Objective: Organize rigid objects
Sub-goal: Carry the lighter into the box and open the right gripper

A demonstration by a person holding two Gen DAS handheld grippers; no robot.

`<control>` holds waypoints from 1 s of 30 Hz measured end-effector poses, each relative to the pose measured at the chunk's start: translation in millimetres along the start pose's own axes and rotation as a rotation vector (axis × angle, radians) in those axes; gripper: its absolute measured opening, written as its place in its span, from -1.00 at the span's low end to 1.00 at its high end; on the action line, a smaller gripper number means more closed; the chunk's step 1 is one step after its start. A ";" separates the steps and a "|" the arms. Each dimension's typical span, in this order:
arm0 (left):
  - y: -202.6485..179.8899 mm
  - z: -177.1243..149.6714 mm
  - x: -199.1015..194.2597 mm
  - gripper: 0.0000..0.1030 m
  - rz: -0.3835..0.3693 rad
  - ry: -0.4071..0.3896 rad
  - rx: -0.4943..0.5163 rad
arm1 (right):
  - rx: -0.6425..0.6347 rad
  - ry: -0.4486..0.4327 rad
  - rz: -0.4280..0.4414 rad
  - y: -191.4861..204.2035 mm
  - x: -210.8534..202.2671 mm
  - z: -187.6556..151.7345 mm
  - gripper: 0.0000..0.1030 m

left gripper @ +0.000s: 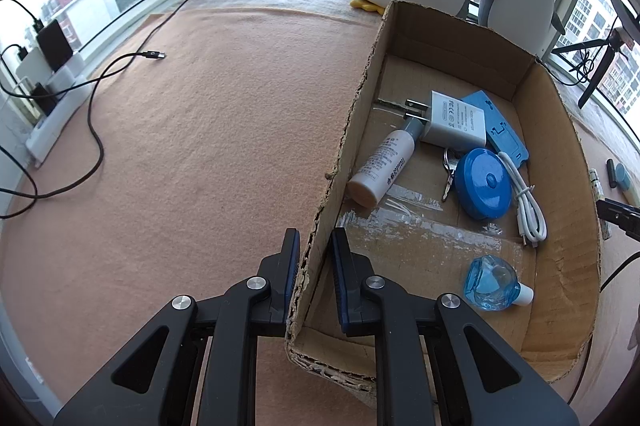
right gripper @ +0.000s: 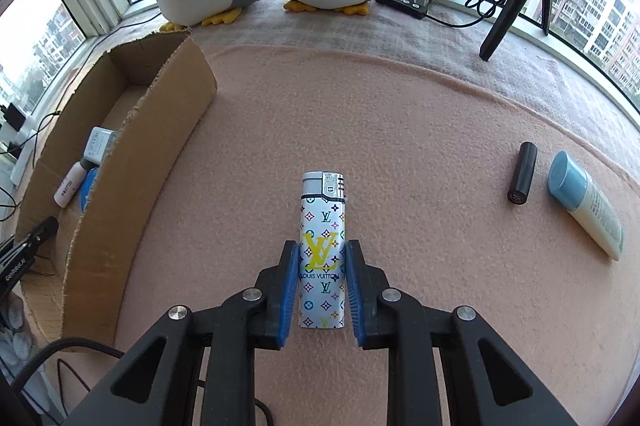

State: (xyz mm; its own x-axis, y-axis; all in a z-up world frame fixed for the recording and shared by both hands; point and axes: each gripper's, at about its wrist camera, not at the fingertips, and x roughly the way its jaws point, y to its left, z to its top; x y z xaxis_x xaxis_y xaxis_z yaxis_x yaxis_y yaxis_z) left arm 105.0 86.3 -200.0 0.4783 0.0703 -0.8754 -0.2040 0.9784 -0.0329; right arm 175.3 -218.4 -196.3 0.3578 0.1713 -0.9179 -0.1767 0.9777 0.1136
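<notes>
While the cardboard box [left gripper: 472, 154] sits on the felt-covered surface [left gripper: 192, 130] with most of the small things already inside it, the job in hand is plainly the lighter. Inside the box lie a white charger [left gripper: 454, 122], a white bottle [left gripper: 380, 166], a blue round case [left gripper: 484, 184], a coiled white cable [left gripper: 528, 206] and a little clear blue bottle [left gripper: 494, 284].

The left gripper [left gripper: 316, 266] straddles the box's near left wall, jaws a little apart, one pad outside and one inside; the outer pad looks to be against the cardboard, the inner one stands clear, so it steadies the box rather than pinching it hard.

The right gripper [right gripper: 322, 278] has the patterned lighter [right gripper: 323, 250] between its blue pads, lying flat on the felt, metal cap pointing away. The jaws look nearly closed on the lighter's lower body, though I cannot tell whether both pads are really pressing — a thin gap seems to remain on the right side.

To do this well, I'd close squarely on the flat sides, low on the body, lift straight up before swinging left, and clear the box's ragged rim before letting go — the lighter is smooth and could slip or twist. Further right, a black lipstick tube [right gripper: 522, 172] and a blue-capped tube [right gripper: 586, 204] wait, lying just beside each other.
</notes>
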 end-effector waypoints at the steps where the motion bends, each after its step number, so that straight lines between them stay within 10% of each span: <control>1: -0.1 0.0 0.0 -0.72 0.000 0.000 0.000 | -0.001 -0.007 0.005 0.9 -3.4 0.2 -0.60; 30: -1.6 -0.5 -1.0 -0.72 0.009 -0.005 0.013 | -0.245 -0.114 0.176 139.4 -26.9 95.6 -0.60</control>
State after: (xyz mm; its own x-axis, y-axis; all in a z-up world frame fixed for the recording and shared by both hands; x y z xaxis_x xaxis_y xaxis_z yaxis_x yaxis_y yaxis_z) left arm 104.5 84.6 -199.3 0.4804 0.0798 -0.8734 -0.1973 0.9802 -0.0190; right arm 228.8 -75.1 -119.5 0.4000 0.3610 -0.8424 -0.4556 0.8759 0.1590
